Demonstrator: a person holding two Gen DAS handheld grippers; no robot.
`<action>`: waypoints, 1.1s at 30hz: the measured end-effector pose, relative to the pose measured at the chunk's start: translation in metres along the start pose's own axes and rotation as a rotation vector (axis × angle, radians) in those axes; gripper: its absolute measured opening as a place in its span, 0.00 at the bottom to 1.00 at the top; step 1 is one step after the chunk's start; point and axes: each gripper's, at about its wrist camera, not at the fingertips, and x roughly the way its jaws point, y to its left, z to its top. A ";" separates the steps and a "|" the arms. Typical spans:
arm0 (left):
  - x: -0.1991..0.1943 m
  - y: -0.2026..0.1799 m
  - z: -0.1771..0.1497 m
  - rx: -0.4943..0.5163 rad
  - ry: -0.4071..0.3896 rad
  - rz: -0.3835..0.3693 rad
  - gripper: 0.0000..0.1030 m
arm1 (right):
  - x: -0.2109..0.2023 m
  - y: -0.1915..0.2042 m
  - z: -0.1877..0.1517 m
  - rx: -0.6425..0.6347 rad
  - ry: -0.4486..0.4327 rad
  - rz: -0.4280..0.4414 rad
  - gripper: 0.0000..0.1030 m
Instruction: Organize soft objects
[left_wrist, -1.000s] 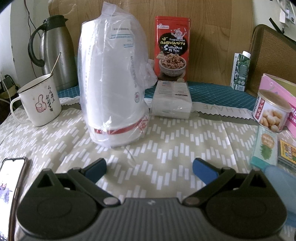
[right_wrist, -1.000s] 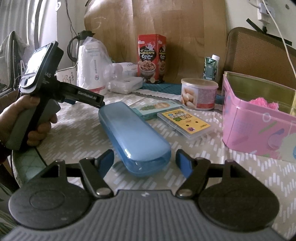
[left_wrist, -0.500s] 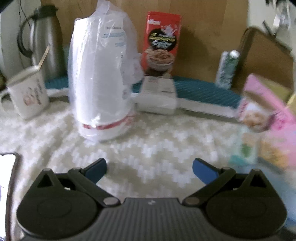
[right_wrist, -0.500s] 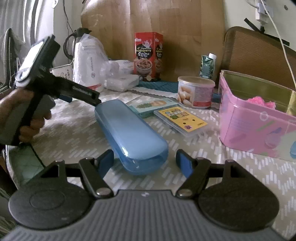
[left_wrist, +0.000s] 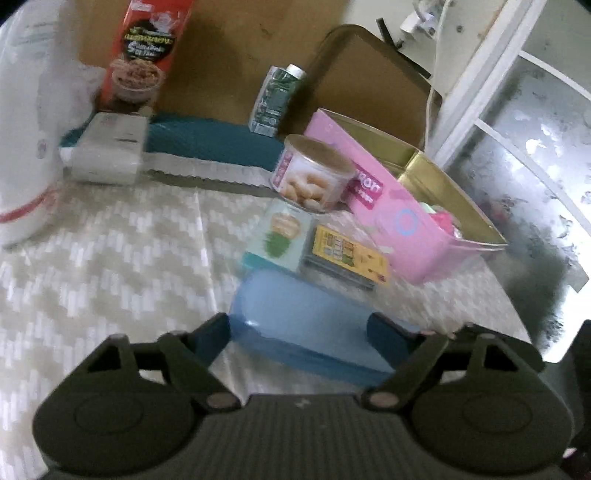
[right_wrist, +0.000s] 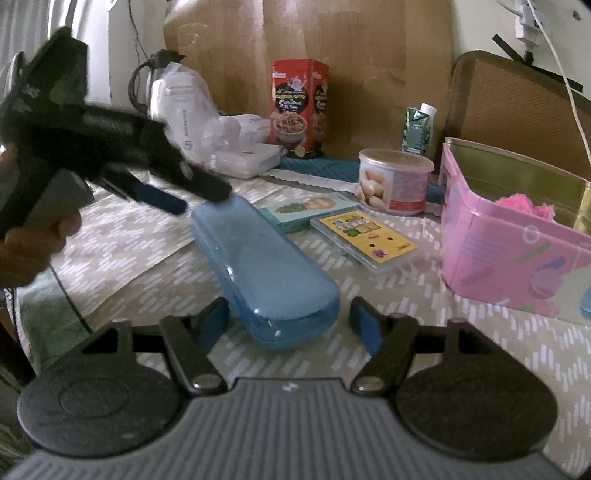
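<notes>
A pink tin box (right_wrist: 517, 254) stands open at the right, with a pink fluffy soft thing (right_wrist: 524, 205) inside; the box also shows in the left wrist view (left_wrist: 388, 206). A translucent blue case (right_wrist: 258, 266) lies on the patterned cloth. My right gripper (right_wrist: 290, 325) is open, its fingers either side of the case's near end. My left gripper (left_wrist: 299, 334) is open, its fingers either side of the case's far end (left_wrist: 303, 325); it shows blurred in the right wrist view (right_wrist: 192, 192).
A snack can (right_wrist: 393, 181), a green packet (right_wrist: 310, 208) and a yellow card pack (right_wrist: 364, 236) lie between the case and the box. A red tin (right_wrist: 299, 107), bagged white kettle (right_wrist: 181, 118), tissue packs (right_wrist: 247, 158) and a small green carton (right_wrist: 419, 129) stand behind.
My left gripper has swung right, from facing the white kettle to facing the blue case and pink box. The right gripper has stayed about where it was.
</notes>
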 end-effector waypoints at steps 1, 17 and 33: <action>0.000 -0.006 0.002 0.020 -0.002 0.009 0.81 | -0.001 0.001 0.000 -0.012 -0.004 -0.005 0.61; 0.081 -0.159 0.107 0.254 -0.097 -0.099 0.83 | -0.060 -0.089 0.026 0.030 -0.196 -0.326 0.61; 0.107 -0.164 0.096 0.293 -0.083 0.246 0.93 | -0.036 -0.137 0.023 0.171 -0.224 -0.508 0.73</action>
